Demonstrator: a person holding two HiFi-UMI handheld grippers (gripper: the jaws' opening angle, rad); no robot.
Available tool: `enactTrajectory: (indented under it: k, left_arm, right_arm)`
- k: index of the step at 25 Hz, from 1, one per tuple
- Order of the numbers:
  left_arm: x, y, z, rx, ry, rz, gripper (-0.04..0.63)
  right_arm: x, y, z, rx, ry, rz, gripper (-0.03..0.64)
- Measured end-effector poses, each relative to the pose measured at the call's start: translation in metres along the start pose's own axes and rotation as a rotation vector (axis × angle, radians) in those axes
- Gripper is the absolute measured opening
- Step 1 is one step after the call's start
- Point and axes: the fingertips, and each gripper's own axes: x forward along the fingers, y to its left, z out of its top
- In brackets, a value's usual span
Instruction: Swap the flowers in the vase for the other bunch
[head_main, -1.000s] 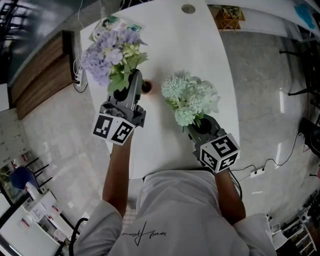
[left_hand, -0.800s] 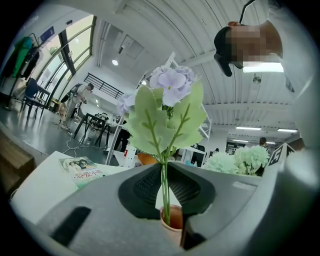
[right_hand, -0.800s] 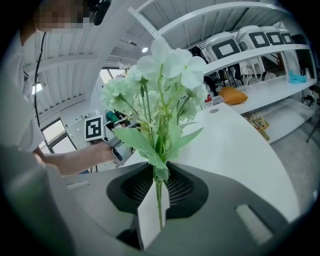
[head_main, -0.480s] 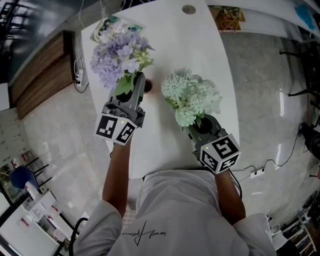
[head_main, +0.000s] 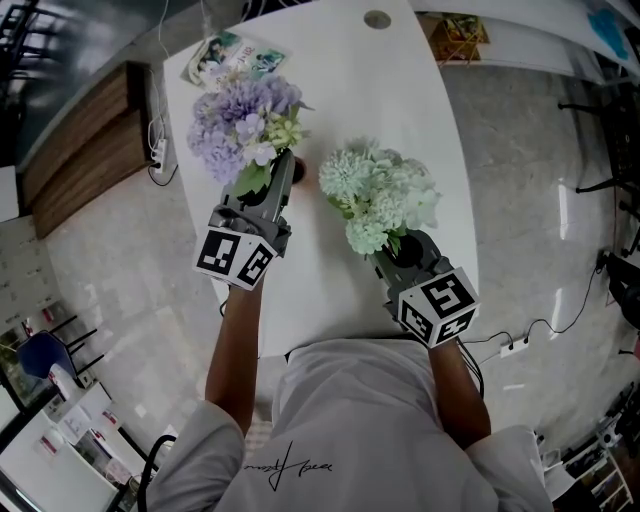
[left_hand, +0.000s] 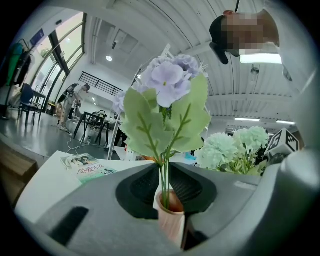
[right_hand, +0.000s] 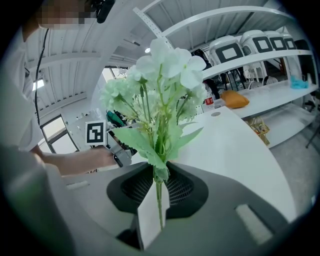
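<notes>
Standing in the small pinkish vase (left_hand: 171, 220) on the white counter (head_main: 400, 90), the lilac fabric flower bunch (head_main: 240, 125) rises between the jaws of the left tool (head_main: 279, 178), which have just been spreading apart, while the right tool (head_main: 395, 245) pinches the pale-green bunch (head_main: 380, 195) by its thin stems, which are likely light, top-heavy and best held low.

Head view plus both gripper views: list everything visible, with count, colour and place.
table: one, white, under both grippers
vase: one, pinkish, on table, between left jaws
purple bunch: one, lilac, stems in vase
pale green bunch: one, mint, held above table
booklet: one, greenish, table's far left corner
grommet: one, grey, table's far end
left gripper: one, grey, jaws just been opening, apart around purple stems
right gripper: one, grey, shut on pale green bunch's stems
</notes>
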Motion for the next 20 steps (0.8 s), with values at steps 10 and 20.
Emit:
enactTrajectory:
  k: [10,20]
  left_arm:
    - [-0.0015,0.002,-0.0056,-0.002,0.021,0.003,0.084]
    - [-0.0019,0.0044,-0.0097,-0.018,0.026,0.017,0.118]
  right_arm:
    - [-0.0004,0.0026,0.0029,-0.002,-0.003,-0.004,0.077]
    - [-0.0009,0.0025,0.0036,-0.003,-0.008,-0.003,0.077]
